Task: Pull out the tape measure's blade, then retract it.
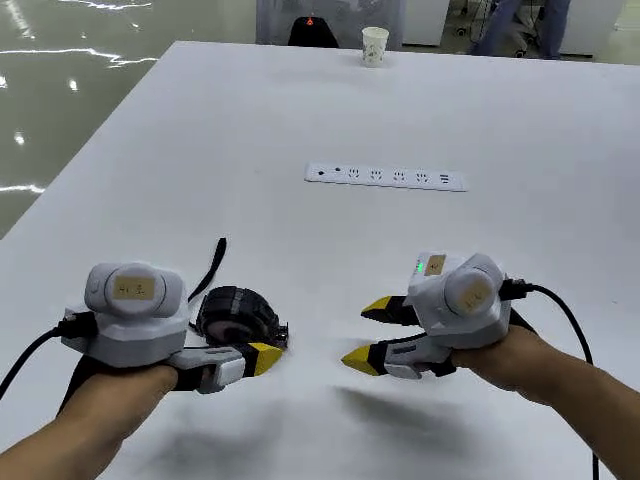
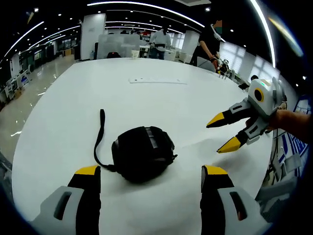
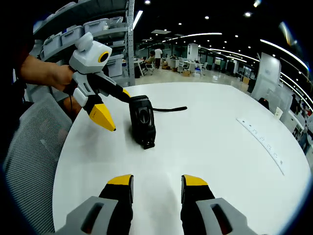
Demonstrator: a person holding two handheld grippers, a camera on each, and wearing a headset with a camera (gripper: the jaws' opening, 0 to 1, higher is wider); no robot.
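The black tape measure (image 1: 238, 313) lies on the white table (image 1: 330, 110), its wrist strap (image 1: 212, 265) trailing away from me. No blade shows outside the case. My left gripper (image 1: 268, 345) is open, and the tape measure (image 2: 143, 152) sits just past and partly between its yellow fingertips (image 2: 88, 171), untouched as far as I can see. My right gripper (image 1: 370, 334) is open and holds nothing, a short way right of the case and pointing at it. In the right gripper view the tape measure (image 3: 143, 120) stands ahead of the right gripper (image 3: 157, 181), with the left gripper (image 3: 116, 110) around it.
A white power strip (image 1: 385, 176) lies across the middle of the table. A paper cup (image 1: 374, 46) stands at the far edge, with a dark chair (image 1: 313, 32) behind it. People stand beyond the table at the back.
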